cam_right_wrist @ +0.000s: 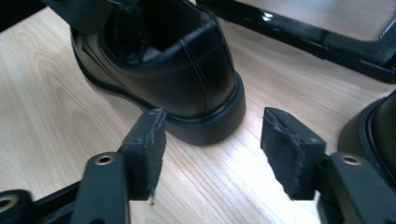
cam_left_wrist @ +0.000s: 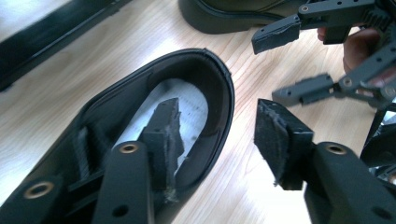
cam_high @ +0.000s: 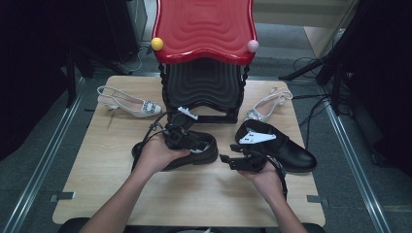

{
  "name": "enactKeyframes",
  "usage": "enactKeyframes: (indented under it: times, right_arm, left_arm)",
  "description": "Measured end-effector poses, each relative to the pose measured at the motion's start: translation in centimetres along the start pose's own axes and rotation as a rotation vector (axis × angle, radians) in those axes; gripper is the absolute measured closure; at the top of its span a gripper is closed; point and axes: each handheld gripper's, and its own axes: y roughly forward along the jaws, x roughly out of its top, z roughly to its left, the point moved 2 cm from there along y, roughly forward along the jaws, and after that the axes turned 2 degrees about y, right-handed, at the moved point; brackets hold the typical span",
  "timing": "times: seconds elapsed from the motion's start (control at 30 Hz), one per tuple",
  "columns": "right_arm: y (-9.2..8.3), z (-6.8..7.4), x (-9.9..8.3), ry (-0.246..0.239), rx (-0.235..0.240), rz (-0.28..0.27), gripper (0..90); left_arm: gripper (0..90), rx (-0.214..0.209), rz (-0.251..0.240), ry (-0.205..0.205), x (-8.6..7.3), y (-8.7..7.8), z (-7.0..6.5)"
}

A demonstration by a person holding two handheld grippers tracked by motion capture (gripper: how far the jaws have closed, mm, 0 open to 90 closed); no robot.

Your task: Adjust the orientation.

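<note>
While the left tongs (cam_left_wrist: 217, 135) stand released astride the heel rim of the left black shoe (cam_high: 201, 150) at worktop (cam_high: 97, 160) centre, the right tongs (cam_right_wrist: 212, 149) stand released just beside it

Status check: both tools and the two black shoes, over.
Left tool open, one jaw inside left black shoe, heel rim between pads, unclamped. Right tool open, empty, facing that shoe's heel. Right black shoe beside it. Nothing blocking.

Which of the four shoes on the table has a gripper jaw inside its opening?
The black shoe at centre-left: one jaw of the left gripper sits inside its opening. The other black shoe and both white heels have none.
</note>
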Motion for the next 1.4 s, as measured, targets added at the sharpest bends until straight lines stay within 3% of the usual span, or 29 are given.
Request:
enactKeyframes:
  times: [0.27,0.37,0.57,0.73,0.8,0.93,1.1,1.2,1.4]
  right_arm:
    - [-0.2,0.9,1.0,-0.021,0.040,-0.024,57.9]
    - [0.1,1.4,1.4,-0.024,0.056,-0.027,63.1]
    - [1.0,2.8,2.9,-0.079,0.088,-0.025,74.6]
    - [2.2,3.7,4.1,-0.086,0.113,-0.016,85.6]
    - [2.9,3.8,4.6,-0.095,0.121,-0.002,88.6]
    - [4.9,4.1,5.5,-0.112,0.147,0.041,90.0]
    - [6.7,4.4,5.3,-0.124,0.150,0.099,90.0]
    - [7.4,4.4,5.1,-0.133,0.148,0.119,90.0]
    - [8.0,4.7,5.1,-0.141,0.155,0.138,90.0]
  left_arm:
    - [41.1,0.048,-0.052,-0.013,-2.7,-3.0,1.0]
    - [39.5,0.073,-0.057,-0.025,-3.8,-3.6,1.5]
    - [39.3,0.105,-0.084,-0.042,-5.8,-4.4,2.2]
    - [41.1,0.119,-0.105,-0.062,-7.1,-4.9,2.8]
    - [44.1,0.134,-0.126,-0.072,-7.7,-5.3,3.0]
    - [70.2,0.155,-0.140,-0.091,-9.2,-6.0,3.2]
    - [87.0,0.150,-0.134,-0.135,-11.2,-5.9,3.8]
    - [89.9,0.170,-0.129,-0.141,-11.9,-5.5,3.9]
    - [89.8,0.152,-0.112,-0.180,-12.8,-4.3,4.5]
